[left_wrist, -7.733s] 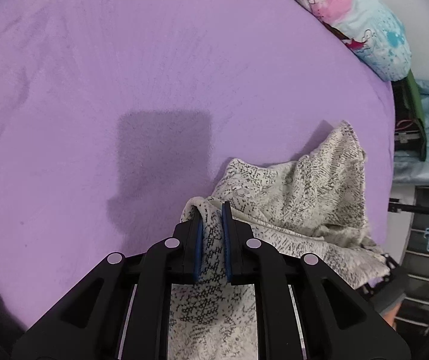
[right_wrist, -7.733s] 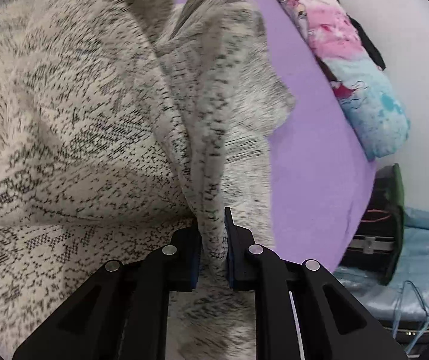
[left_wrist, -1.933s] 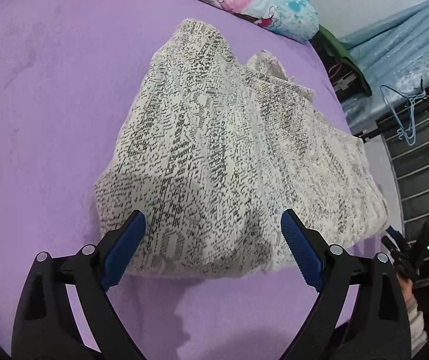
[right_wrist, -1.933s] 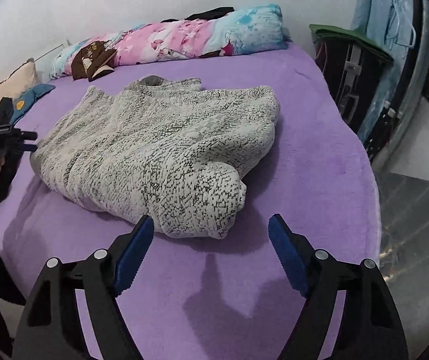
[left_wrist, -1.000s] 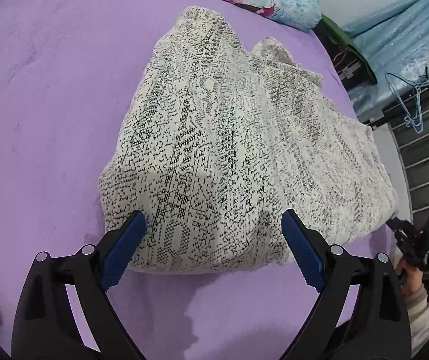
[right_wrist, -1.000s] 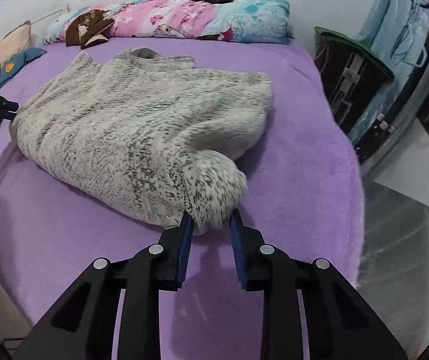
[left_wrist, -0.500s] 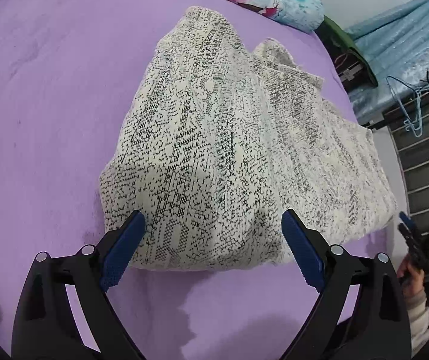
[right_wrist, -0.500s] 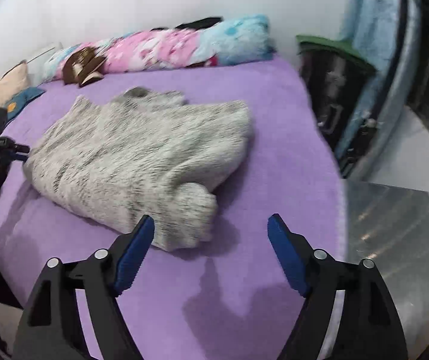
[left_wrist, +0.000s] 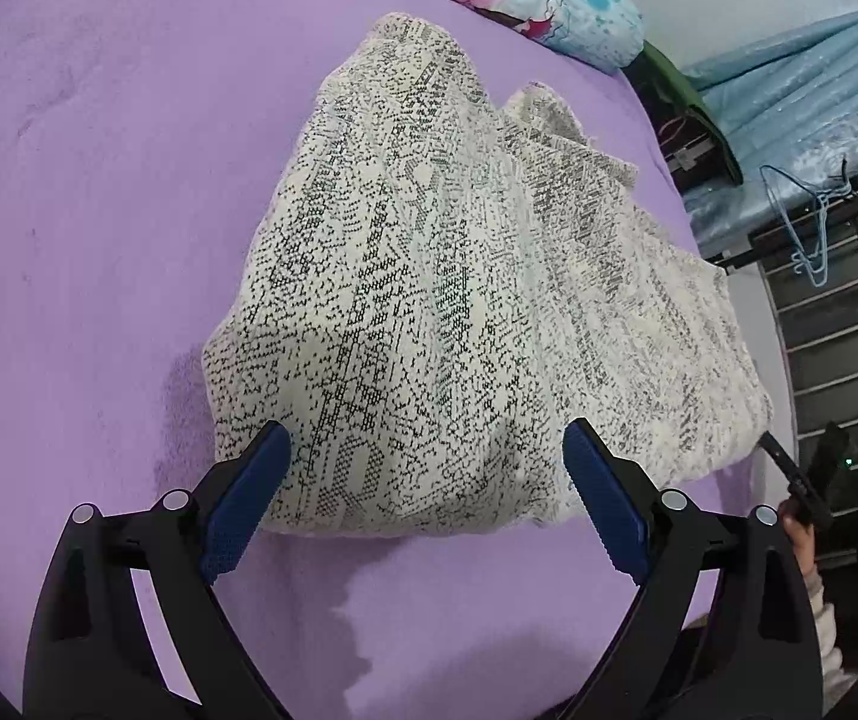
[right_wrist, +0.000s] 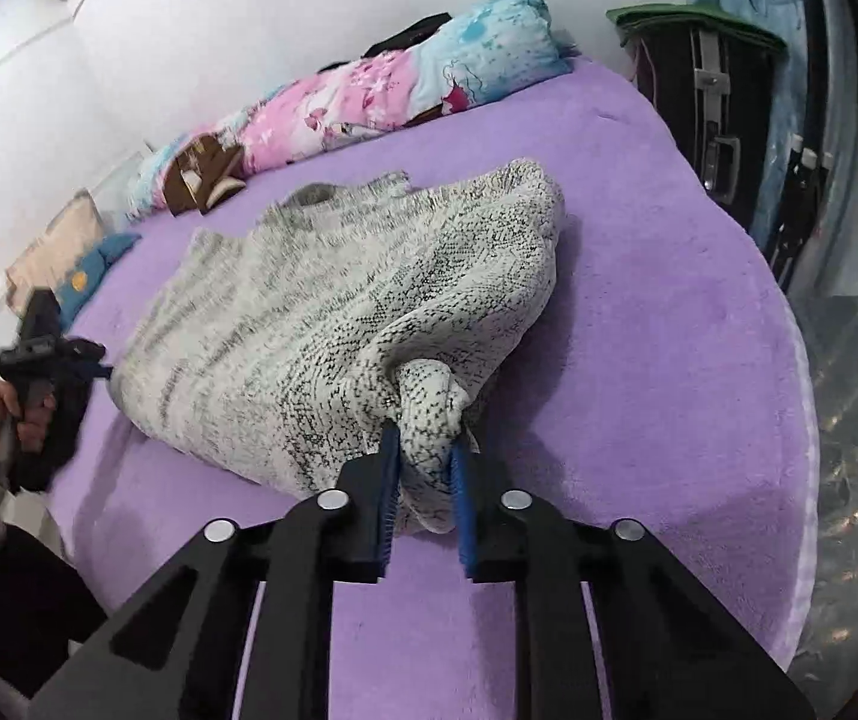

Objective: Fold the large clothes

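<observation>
My right gripper (right_wrist: pixel 423 450), open half a second ago, now clamps the knit sweater's (left_wrist: pixel 459 312) bunched corner nearest me on the purple bed (left_wrist: pixel 99 180), starting another fold, while my left gripper (left_wrist: pixel 423 480) hangs open.

Purple bedspread (left_wrist: pixel 99 180); floral pillow (right_wrist: pixel 369 96) at head; blue hanger (left_wrist: pixel 807 222) beside bed.

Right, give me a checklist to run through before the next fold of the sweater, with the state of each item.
1. Right gripper shut on a bunch of the sweater: ok.
2. Left gripper holding the sweater: not ok, jaws wide open.
3. Sweater lying flat: not ok, rumpled and mounded.
4. Sweater fully on the bed: ok.
5. Pillows apart from the sweater: ok.
6. Sleeves tucked in: cannot tell.
</observation>
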Demonstrator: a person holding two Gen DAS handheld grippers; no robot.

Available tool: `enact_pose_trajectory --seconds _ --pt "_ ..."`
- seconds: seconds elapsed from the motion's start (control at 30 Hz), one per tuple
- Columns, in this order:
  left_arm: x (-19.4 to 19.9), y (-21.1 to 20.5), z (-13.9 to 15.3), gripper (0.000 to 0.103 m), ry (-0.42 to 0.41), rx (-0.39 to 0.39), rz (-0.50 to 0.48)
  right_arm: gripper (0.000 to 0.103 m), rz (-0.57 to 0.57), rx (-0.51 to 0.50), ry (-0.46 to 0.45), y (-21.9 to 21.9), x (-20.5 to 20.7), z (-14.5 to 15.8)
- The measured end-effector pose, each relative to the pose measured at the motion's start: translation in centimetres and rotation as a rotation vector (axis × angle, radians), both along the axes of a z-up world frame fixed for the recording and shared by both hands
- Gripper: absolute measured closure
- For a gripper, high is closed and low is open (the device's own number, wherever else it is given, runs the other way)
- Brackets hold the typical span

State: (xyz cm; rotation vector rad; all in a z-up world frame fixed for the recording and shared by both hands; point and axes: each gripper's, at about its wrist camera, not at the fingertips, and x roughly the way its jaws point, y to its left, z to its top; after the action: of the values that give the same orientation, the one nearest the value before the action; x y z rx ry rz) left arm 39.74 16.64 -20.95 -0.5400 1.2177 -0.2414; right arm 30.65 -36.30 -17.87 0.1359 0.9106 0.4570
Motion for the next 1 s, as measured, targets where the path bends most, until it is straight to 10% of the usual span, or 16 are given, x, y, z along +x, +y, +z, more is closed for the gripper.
enact_pose_trajectory --seconds 0.43,0.57,1.0 --pt "0.2 1.4 -0.1 0.014 0.003 -0.048 0.013 0.085 -0.056 -0.058 0.074 -0.5 -0.7 -3.4" --pt "-0.2 2.8 0.9 0.013 -0.013 -0.037 0.050 0.041 -0.055 -0.185 0.036 0.7 -1.9 -0.5" --pt "-3.0 7.1 0.1 0.012 0.019 -0.090 0.133 0.019 0.080 -0.262 -0.138 10.5 -3.1 5.0"
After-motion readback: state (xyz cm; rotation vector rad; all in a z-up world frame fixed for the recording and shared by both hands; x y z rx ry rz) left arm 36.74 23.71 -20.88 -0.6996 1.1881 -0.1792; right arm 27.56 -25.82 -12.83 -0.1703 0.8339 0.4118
